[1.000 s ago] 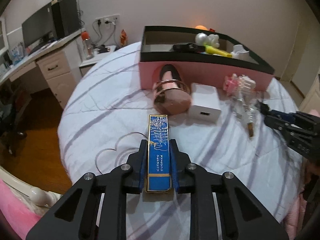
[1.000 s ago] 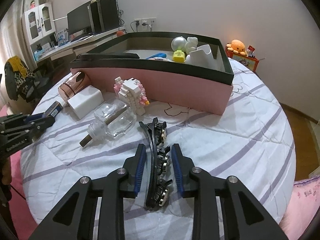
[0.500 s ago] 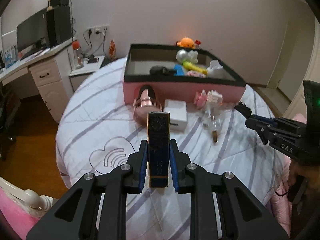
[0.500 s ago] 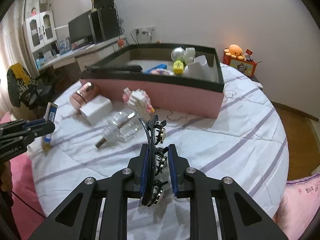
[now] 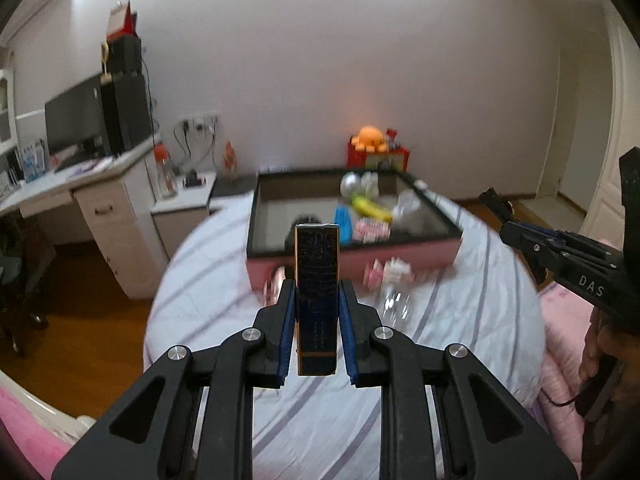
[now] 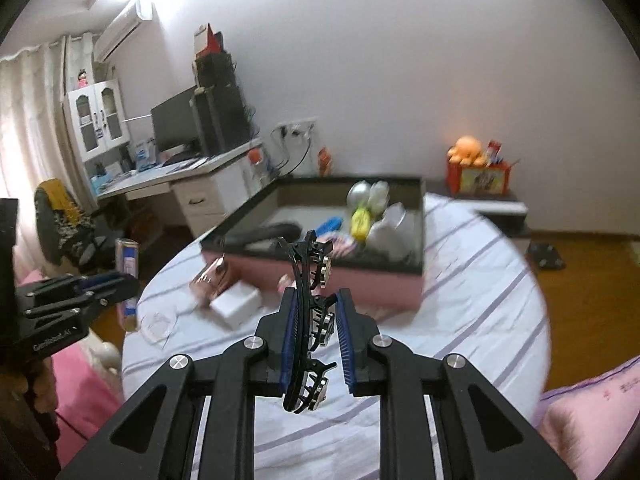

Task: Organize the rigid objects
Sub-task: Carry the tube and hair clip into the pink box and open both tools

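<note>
Fingers of the left gripper (image 5: 317, 304) are clamped on a dark blue box (image 5: 317, 296) with gold edges, held upright in the air short of the near pink wall of the tray (image 5: 420, 261), while the right gripper (image 6: 316, 320) is pinched shut on a black hair clip (image 6: 310, 320), also clear of the bed (image 6: 460, 320). Just before that same wall lie a white charger (image 6: 236, 303), a rose-gold jar (image 6: 210, 278) and a clear bottle (image 5: 394, 304). Bare striped cover lies open nearer than these, out to the bed's rounded edge.
</note>
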Available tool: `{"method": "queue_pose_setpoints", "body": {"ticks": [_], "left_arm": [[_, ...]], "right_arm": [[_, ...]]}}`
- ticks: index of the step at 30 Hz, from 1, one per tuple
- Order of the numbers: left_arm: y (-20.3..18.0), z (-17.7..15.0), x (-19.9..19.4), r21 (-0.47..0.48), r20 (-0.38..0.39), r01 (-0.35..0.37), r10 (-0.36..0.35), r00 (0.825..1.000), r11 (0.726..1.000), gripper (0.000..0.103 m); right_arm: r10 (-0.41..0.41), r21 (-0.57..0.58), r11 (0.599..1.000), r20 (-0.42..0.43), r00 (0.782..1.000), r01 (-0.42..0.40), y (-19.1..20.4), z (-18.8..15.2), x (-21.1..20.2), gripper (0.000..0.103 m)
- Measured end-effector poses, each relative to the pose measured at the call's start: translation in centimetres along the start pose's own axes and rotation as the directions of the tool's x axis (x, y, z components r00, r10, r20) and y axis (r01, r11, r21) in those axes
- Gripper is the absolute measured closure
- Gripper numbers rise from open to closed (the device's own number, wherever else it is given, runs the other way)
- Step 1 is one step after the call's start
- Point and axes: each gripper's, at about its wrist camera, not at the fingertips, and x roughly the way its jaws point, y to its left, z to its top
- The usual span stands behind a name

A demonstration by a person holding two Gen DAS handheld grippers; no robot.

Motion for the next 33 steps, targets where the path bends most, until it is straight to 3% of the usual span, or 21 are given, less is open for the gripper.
{"method": "queue_pose_setpoints", "body": {"ticks": [6,15,23,33], "left_arm": [[-1.1,3.5,-2.9,0.016,0.132,-0.027,0.025,0.991,1.0,0.083],[-1.1,7.0,-4.7,0.005,0.242,-0.056,0.053,0.969,0.998,0.083],[0.1,9.3,-2.8,0.001,0.252,-0.082,0.079,0.965,0.997,0.083],[-0.3,11.0,3.9,0.044,0.169,-0.059,0.051,0.984,0.997,0.083]], "right_arm": [[-0.008,-0.033,0.999,0.134,0.991,0.013,1.3,3.1,-2.7,0.084],[-0.008,-0.074,0.997,0.224,0.975,0.025,2.4,6.1,-4.2,0.084],[0.003,-0.078,0.997,0.246,0.969,0.017,2.2,7.3,-3.1,0.084],[0.021,-0.062,0.998,0.171,0.985,-0.011,0.4,7.9,2.4,0.084]]}}
